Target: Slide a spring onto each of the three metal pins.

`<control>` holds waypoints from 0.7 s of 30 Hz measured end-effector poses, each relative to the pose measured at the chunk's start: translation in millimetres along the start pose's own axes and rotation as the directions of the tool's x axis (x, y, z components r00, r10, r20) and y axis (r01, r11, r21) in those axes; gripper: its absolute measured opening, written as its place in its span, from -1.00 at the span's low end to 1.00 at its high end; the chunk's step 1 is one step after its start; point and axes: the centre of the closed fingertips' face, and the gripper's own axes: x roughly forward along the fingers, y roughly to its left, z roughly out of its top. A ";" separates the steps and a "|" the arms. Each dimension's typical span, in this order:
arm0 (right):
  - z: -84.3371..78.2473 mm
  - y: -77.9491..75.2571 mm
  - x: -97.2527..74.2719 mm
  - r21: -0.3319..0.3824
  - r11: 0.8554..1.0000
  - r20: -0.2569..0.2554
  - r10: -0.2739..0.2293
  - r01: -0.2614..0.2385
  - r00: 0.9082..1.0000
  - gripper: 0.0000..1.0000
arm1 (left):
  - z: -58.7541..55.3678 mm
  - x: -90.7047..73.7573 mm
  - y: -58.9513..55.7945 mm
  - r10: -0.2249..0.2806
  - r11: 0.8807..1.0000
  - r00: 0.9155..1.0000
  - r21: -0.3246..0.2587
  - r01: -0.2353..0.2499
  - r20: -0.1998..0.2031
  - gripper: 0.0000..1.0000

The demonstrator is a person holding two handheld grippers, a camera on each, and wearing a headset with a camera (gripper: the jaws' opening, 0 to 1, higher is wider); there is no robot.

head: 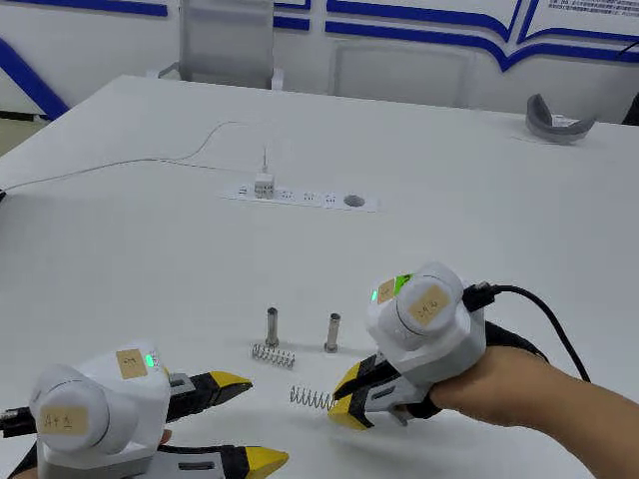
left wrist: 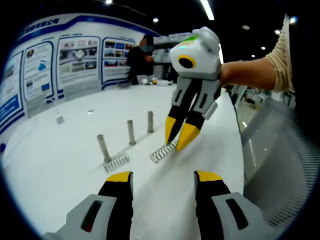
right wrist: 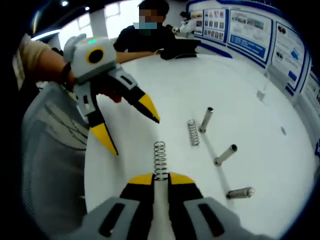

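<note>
White table (head: 120,259) is carrying everything in the head view, with a power strip (head: 300,197) sitting at 12 o'clock. Pin A (head: 272,326) and pin B (head: 332,332) are standing upright side by side. Loose spring (head: 274,354) is lying flat at 6 o'clock of pin A, just beside its base. Right gripper (head: 334,407) is sitting at 5 o'clock of pin B, fingers pinching one end of the held spring (head: 311,398), which is pointing toward 9 o'clock. Can't tell if it's touching the table. Left gripper (head: 262,420) is sitting at 7 o'clock, fingers spread, holding nothing.

Left gripper view: own fingers (left wrist: 120,182) are standing wide apart at 6 o'clock. Pin A (left wrist: 103,147), pin B (left wrist: 131,132) and pin C (left wrist: 150,121) are standing in a row running toward 1 o'clock. Loose spring (left wrist: 116,161) is lying at pin A's foot. Right gripper (left wrist: 173,145) is hanging in from 1 o'clock, tips clamping the held spring (left wrist: 162,151).

Right gripper view: own fingers (right wrist: 142,180) are pressing on the held spring (right wrist: 159,157), which is pointing to 12 o'clock. Pin C (right wrist: 240,192) at 4 o'clock is looking coil-wrapped. Left gripper (right wrist: 135,135) is gaping at 10 o'clock.
</note>
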 end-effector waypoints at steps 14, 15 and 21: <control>11.5 24.4 -0.1 -0.115 0.989 -0.035 0.086 -0.090 0.996 -0.77 | 2.3 0.9 -7.6 -0.032 0.997 0.999 0.071 0.032 0.002 -0.37; 11.8 25.3 -0.1 -0.118 0.989 -0.036 0.090 -0.093 0.995 -0.77 | 2.4 0.9 -8.3 -0.035 0.997 0.999 0.075 0.035 0.002 -0.40; 11.5 31.7 0.6 -0.139 0.983 -0.053 0.114 -0.120 0.992 -0.77 | 2.8 2.4 -15.3 -0.060 0.992 0.998 0.113 0.061 -0.006 -0.51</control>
